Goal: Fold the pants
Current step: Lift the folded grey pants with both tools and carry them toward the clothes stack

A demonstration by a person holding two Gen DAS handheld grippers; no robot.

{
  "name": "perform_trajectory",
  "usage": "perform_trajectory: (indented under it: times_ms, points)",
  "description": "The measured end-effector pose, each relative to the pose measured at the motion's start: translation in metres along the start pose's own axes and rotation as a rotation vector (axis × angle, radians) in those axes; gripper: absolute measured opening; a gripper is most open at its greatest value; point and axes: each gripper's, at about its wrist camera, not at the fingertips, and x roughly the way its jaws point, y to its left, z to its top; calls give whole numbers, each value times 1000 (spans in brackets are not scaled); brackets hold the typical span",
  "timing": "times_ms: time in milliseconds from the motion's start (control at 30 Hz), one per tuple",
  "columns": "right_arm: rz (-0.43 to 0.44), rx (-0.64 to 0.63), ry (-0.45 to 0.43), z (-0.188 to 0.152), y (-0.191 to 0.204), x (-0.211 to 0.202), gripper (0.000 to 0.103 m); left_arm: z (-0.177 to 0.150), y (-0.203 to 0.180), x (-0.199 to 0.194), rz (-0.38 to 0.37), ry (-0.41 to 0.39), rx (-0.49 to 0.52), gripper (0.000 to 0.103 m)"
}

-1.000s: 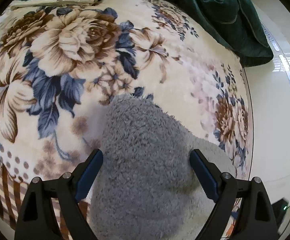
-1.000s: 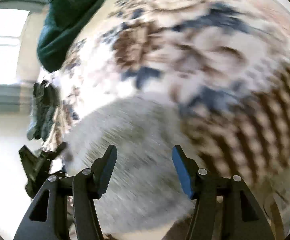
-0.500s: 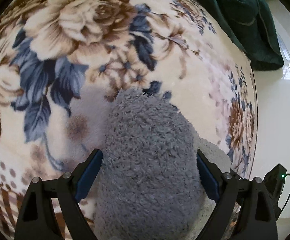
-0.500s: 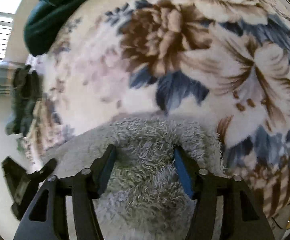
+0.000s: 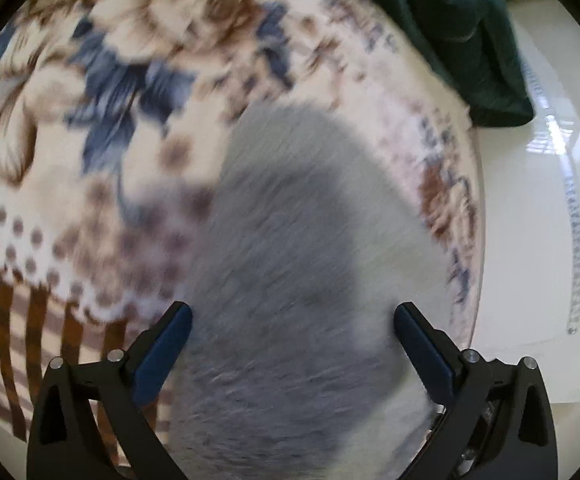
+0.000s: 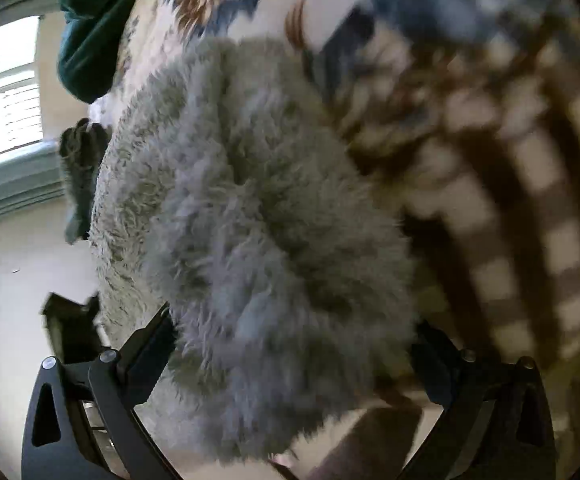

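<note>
The fluffy grey pants (image 5: pixel 290 240) lie bunched on the floral blanket (image 5: pixel 130 60) near the bed's edge. In the left wrist view my left gripper (image 5: pixel 293 308) hangs just above them. Its jaws are opening and stand wide, and the grey pile spreads between the blue pads (image 5: pixel 162 344) without being pinched. In the right wrist view the pants (image 6: pixel 258 200) fill the middle as a thick folded bundle. My right gripper (image 6: pixel 292 320) is low over it with its jaws opening wide. The bundle sits between its fingers and hides their tips.
A dark green blanket (image 5: pixel 470 40) is heaped at the bed's far corner, also seen as green fabric (image 6: pixel 90 40) in the right wrist view. White floor (image 5: pixel 530 240) lies beyond the bed edge. A bright window (image 6: pixel 6 92) and a black device (image 6: pixel 70 328) are at the left.
Both grippers' jaws have spread wider, the right one most. The right gripper has dropped close onto the pants, which now fill its view. The left view has shifted, with more checked border showing.
</note>
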Motion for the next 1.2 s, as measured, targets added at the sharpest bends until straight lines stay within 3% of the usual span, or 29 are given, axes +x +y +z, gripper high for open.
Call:
perform_trajectory:
  times_ms: [133, 233, 367, 400, 433, 467, 500, 600, 633, 700, 900, 1033, 1200]
  points:
    - [195, -42, 44, -2, 15, 16, 103, -7, 20, 10, 0, 17, -15, 103]
    - [98, -89, 90, 1, 22, 40, 103, -6, 32, 11, -18, 23, -10, 103]
    - [140, -32, 61, 6, 15, 42, 102, -5, 36, 19, -75, 56, -27, 103]
    - [135, -46, 43, 4, 18, 38, 88, -6, 39, 21, -97, 63, -40, 103]
    - [116, -85, 13, -1, 23, 32, 67, -6, 41, 21, -123, 65, -58, 103]
    - [106, -104, -1, -4, 27, 29, 60, -8, 41, 19, -135, 47, -69, 103]
    - [95, -118, -15, -9, 30, 25, 53, -9, 38, 16, -151, 28, -56, 96]
    - [64, -145, -64, -24, 42, 13, 44, -16, 26, 4, -160, -8, -13, 65]
    - [58, -148, -78, -29, 47, 9, 43, -16, 23, 0, -167, -16, -8, 62]
    - [61, -147, -93, -35, 54, -2, 41, -18, 21, -12, -177, -21, -4, 53]
    - [71, -181, -99, -61, 94, -47, 39, -15, -1, -62, -186, -37, 16, 50]
    - [74, -256, -113, -75, 147, -88, 39, -5, -18, -118, -198, -73, 27, 50]
    - [79, -361, -155, -73, 250, -110, 39, 33, -38, -196, -231, -159, 28, 50]
